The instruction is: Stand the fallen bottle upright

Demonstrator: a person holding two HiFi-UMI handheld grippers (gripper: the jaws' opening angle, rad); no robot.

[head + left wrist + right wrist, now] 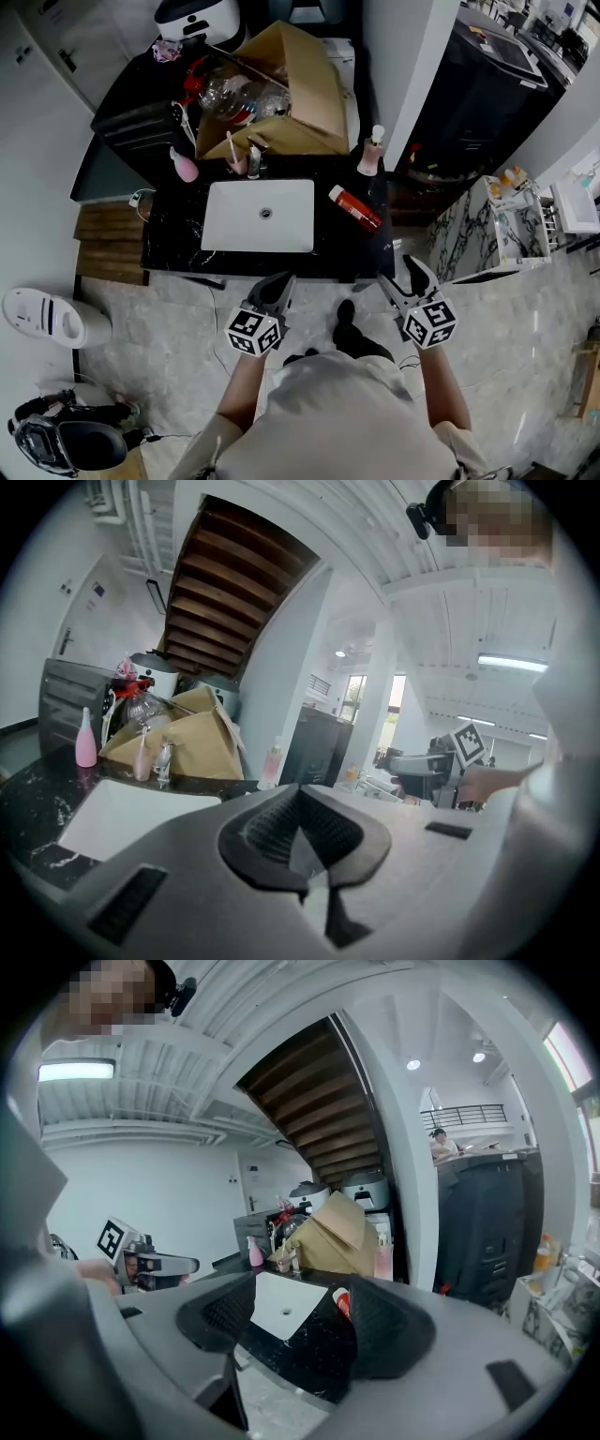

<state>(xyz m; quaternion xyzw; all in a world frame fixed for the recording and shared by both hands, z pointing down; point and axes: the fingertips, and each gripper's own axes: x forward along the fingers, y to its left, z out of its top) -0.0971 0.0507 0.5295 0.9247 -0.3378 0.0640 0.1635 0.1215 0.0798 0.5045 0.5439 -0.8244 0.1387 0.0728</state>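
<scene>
A red bottle (354, 207) with a white cap lies on its side on the black counter (169, 239), just right of the white sink (217, 191). In the right gripper view the red bottle (341, 1301) shows between the jaws, far ahead. My right gripper (405, 281) is open and empty, held in front of the counter's edge, below the bottle. My left gripper (274, 292) hangs shut and empty below the sink's front edge. In its own view the left gripper (300, 841) has its pads together. The right gripper (291, 1335) frames the sink (281, 1302).
A pink bottle (372, 152) stands upright behind the red one, and a rounder pink bottle (184, 166) stands left of the faucet (253, 159). A cardboard box (305, 94) full of items fills the counter's back. A black cabinet (478, 84) is at the right.
</scene>
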